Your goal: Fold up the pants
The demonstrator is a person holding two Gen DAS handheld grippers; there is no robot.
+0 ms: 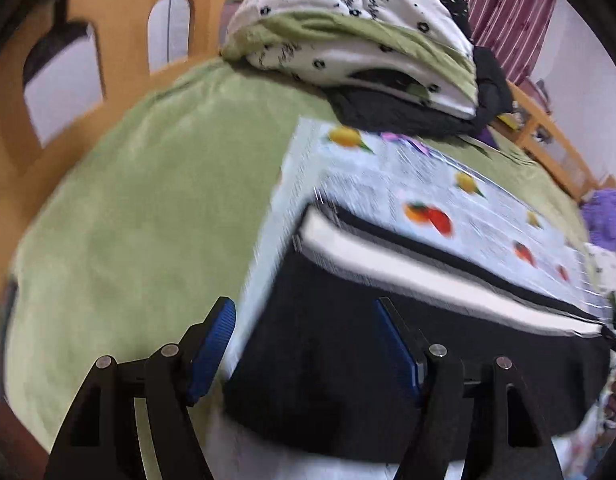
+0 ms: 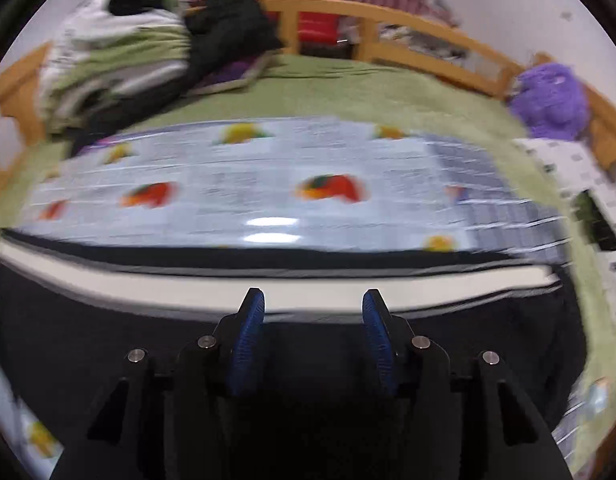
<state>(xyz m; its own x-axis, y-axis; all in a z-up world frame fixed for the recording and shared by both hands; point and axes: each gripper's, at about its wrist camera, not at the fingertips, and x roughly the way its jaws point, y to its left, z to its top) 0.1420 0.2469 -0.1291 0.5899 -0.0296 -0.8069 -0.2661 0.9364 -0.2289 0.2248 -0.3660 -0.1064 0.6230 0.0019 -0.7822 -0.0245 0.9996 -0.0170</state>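
Claws (image 1: pixel 304 344) (image 2: pixel 313 340) agape above pants (image 2: pixel 108 340)

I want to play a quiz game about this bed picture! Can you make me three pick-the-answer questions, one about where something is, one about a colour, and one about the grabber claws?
1. Where do the black pants lie?
A. on the fruit-print sheet
B. on the floor
C. on a chair

2. What colour is the stripe along the pants?
A. red
B. white
C. yellow

3. How are the left gripper and right gripper?
A. both open
B. both shut
C. one shut on the pants

Answers:
1 A, the sheet shows all around the pants.
2 B, a pale band runs along the black cloth.
3 A, each pair of blue pads stands wide apart, holding nothing.
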